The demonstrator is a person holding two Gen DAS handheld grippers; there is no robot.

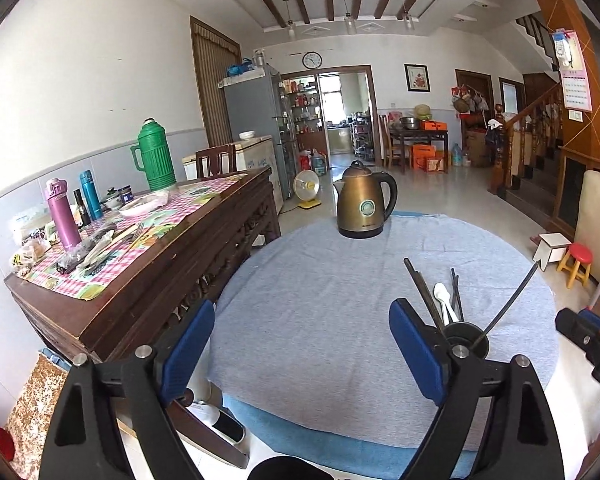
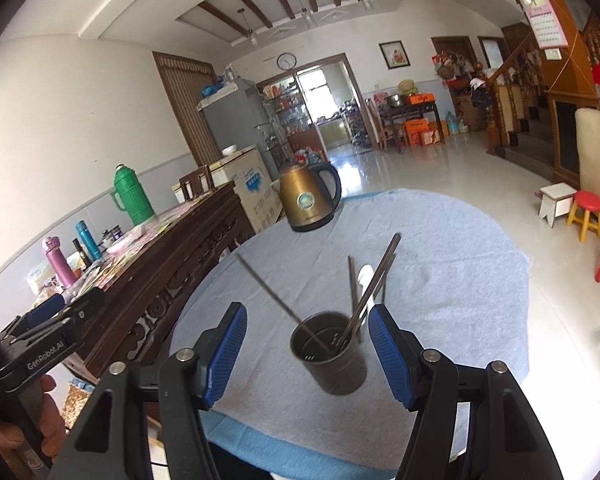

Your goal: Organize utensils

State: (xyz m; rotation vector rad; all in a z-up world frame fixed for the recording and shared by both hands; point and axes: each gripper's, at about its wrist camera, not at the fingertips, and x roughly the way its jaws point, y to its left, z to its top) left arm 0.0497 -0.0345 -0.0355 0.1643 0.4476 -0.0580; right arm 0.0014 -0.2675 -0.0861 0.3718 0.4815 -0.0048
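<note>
Now both the left gripper [image 1: 300, 344] and right gripper [image 2: 306, 354] gape empty, seemingly clear of the cup [image 2: 332, 360].

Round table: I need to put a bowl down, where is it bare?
The grey cloth is bare between the kettle and the near edge, and all along its left side. The right near part is taken by the utensil cup with chopsticks and a white spoon. The side table is crowded.

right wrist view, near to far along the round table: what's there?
Metal cup holding chopsticks and a white spoon → bare blue cloth → brown kettle at the far edge.
</note>
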